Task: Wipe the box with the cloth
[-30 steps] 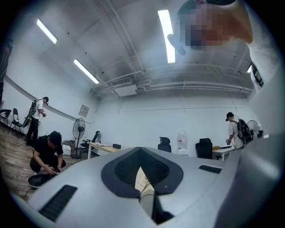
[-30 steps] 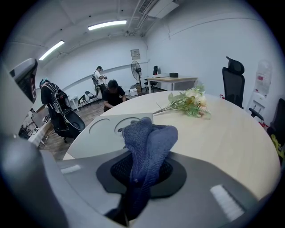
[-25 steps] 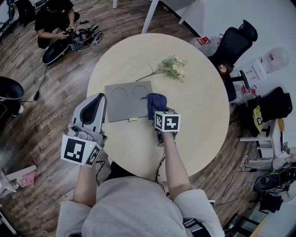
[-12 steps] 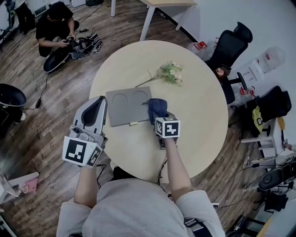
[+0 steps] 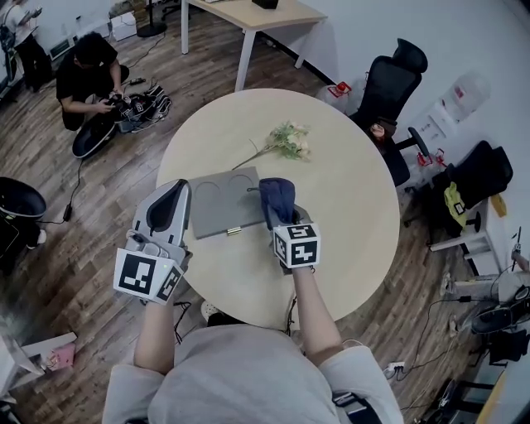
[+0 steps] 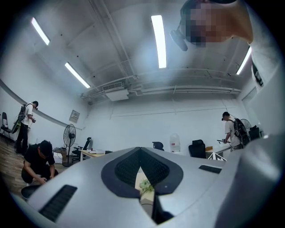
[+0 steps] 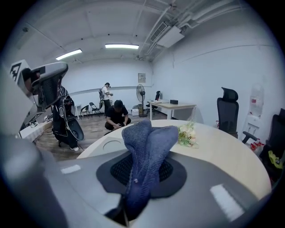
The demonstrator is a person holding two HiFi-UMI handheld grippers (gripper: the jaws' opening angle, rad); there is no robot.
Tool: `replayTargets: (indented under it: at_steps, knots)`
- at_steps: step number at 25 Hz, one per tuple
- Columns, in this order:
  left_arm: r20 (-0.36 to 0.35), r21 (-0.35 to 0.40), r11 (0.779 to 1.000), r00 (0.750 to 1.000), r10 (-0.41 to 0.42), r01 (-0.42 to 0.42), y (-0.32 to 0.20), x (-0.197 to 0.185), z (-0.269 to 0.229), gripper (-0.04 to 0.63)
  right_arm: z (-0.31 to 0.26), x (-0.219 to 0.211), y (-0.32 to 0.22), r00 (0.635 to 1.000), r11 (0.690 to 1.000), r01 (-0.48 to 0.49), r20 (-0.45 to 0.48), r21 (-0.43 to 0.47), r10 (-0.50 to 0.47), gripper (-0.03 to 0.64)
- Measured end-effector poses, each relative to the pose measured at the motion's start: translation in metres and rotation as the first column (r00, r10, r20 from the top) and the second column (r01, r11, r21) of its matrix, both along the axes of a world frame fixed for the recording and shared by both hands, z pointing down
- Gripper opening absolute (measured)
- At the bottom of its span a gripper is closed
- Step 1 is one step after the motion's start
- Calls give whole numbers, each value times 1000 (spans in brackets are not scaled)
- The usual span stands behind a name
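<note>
While facing the round worktop [image 5: 348, 215] from its near edge, holds a pair of tongs in each hand. Grips a dark blue cloth [image 5: 277, 195] in the right tongs [image 5: 282, 217] — jaws clenched on it, fabric bunched and standing up past the pads in the right gripper view. Carries that cloth at the right end of a flat grey box [image 5: 219, 203], overlapping its right edge in the head view; cannot tell how firmly pressed down. Has the box lying flat on the left half of the worktop, with two round hollows [image 5: 213, 187] along its far side and a small clasp [image 5: 235, 231] on its near edge. Holds the left tongs [image 5: 171, 203] clenched with nothing between the pads, tips pressed together and only a thin slit lower down. Carries them just left of the box, at the worktop's near-left edge, tips pointing far; cannot tell whether touching the box. Beyond the box and apart from it, on the worktop, a sprig of pale flowers [image 5: 286, 141]. On the wooden floor [image 5: 50, 248] at the far left, a crouching person [image 5: 87, 70] bent over gear; far right of the worktop, a black office chair [image 5: 389, 79] — and at the far edge of the head view, a pale desk [image 5: 248, 12].
</note>
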State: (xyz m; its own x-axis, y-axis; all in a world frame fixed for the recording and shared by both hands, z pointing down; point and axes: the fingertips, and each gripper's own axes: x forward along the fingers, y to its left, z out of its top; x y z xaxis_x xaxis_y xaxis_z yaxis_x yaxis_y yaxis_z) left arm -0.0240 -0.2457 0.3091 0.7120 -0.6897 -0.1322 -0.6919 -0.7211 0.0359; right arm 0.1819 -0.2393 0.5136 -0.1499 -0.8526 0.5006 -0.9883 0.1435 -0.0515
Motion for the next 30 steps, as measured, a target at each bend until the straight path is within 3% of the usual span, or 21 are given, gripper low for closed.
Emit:
replayTargets:
  at_steps: [12, 30]
  knots:
    - [2, 37, 999, 1000, 22, -22, 11, 2, -18, 8, -77, -6, 25, 999, 982, -12, -30, 189, 18, 74]
    - [1, 84, 996, 1000, 8, -8, 27, -5, -39, 8, -164, -1, 64, 997, 910, -60, -20, 410, 75, 74]
